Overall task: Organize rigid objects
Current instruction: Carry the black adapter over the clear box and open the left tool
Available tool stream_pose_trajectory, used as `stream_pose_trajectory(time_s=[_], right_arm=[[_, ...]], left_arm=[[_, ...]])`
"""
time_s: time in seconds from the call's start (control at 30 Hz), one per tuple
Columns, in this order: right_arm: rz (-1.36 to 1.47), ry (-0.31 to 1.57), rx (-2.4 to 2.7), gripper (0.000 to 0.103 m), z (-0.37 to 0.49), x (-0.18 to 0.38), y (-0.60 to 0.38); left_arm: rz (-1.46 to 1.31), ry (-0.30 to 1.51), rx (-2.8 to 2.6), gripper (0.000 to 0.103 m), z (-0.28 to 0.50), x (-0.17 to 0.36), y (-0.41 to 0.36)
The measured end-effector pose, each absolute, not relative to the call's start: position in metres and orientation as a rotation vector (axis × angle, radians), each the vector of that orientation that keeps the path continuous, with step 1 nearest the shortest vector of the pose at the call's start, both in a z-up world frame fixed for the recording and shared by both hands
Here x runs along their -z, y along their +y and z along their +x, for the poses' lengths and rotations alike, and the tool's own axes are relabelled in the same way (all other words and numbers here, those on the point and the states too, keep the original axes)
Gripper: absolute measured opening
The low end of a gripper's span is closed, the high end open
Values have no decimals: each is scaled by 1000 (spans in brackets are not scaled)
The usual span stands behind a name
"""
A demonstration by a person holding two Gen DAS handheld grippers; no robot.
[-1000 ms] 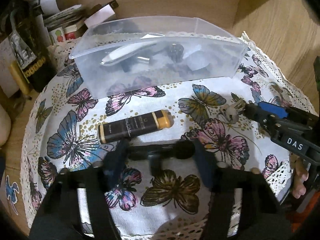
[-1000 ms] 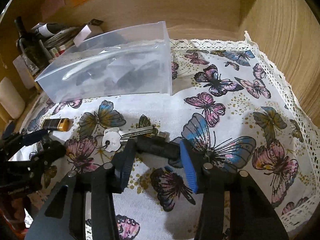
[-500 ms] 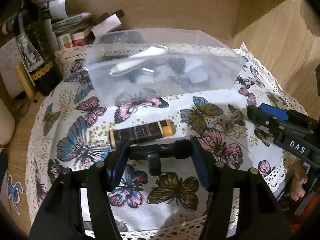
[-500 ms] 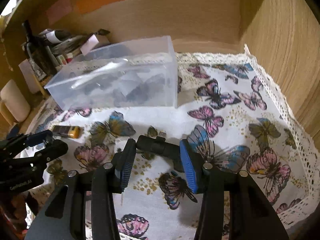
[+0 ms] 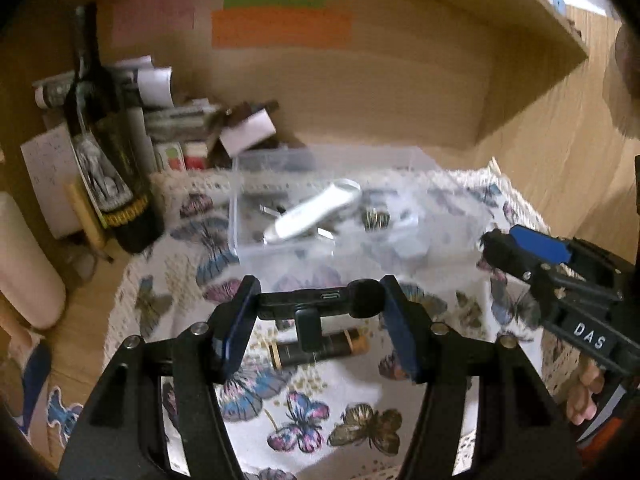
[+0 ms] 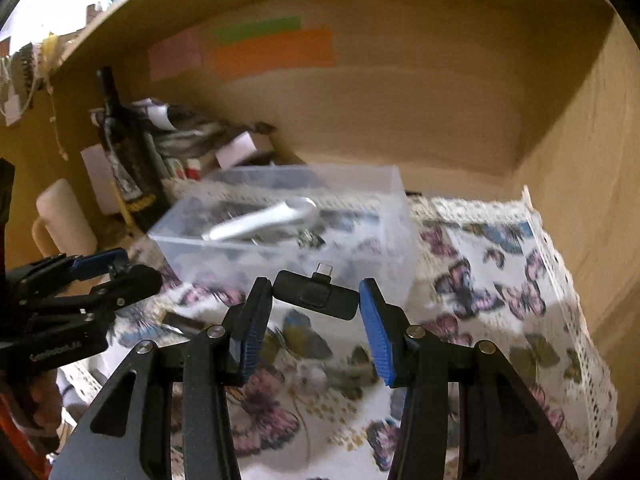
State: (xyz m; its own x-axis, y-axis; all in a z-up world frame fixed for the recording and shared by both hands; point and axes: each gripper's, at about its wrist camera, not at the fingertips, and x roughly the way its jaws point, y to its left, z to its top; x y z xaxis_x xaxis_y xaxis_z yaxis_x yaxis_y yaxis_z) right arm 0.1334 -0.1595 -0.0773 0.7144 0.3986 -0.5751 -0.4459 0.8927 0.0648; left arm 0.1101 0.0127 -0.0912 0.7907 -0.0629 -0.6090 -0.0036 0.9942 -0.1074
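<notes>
My left gripper [image 5: 319, 294] is shut on a small black microphone [image 5: 296, 303] with a foam ball at one end, held above the butterfly cloth [image 5: 320, 432]. In my right gripper [image 6: 315, 289] a flat black receiver [image 6: 338, 303] with a short plug on top is clamped, also off the cloth. Just beyond both stands a clear plastic box [image 6: 192, 256], also in the left wrist view [image 5: 256, 246], with a white object and small dark items inside. A black and gold tube [image 5: 354, 342] lies on the cloth under the microphone. Each gripper shows at the edge of the other's view [image 5: 496, 246] [image 6: 136, 274].
A dark bottle [image 5: 108, 168], papers and small cartons crowd the back left corner. A pale cylinder [image 6: 64, 216] stands at the left. Wooden walls close the back and right, with a shelf overhead. Blurred keys [image 6: 310, 376] lie on the cloth below my right gripper.
Both grippers have risen off the cloth with the microphone and the receiver held in them and tilted upward. The keys and the tube stayed on the cloth.
</notes>
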Motion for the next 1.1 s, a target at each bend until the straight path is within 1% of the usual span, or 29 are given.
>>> stream_pose_trajectory(time_s=[0.2,0.57,0.87,1.1], right_arm=[[-102,561,-493,42,142,60,-145],[-112,521,-534,42,166,45,-123],[-99,584,-560,42,193,62,-108],[-92,697,-559,42,220,90,-102]], left_arm=[[-92,591,17,61,116,69,17],[-89,572,9,61,148,56,18],[-101,612,-30,61,180,70,28],[-111,686,-45,61,206,97,34]])
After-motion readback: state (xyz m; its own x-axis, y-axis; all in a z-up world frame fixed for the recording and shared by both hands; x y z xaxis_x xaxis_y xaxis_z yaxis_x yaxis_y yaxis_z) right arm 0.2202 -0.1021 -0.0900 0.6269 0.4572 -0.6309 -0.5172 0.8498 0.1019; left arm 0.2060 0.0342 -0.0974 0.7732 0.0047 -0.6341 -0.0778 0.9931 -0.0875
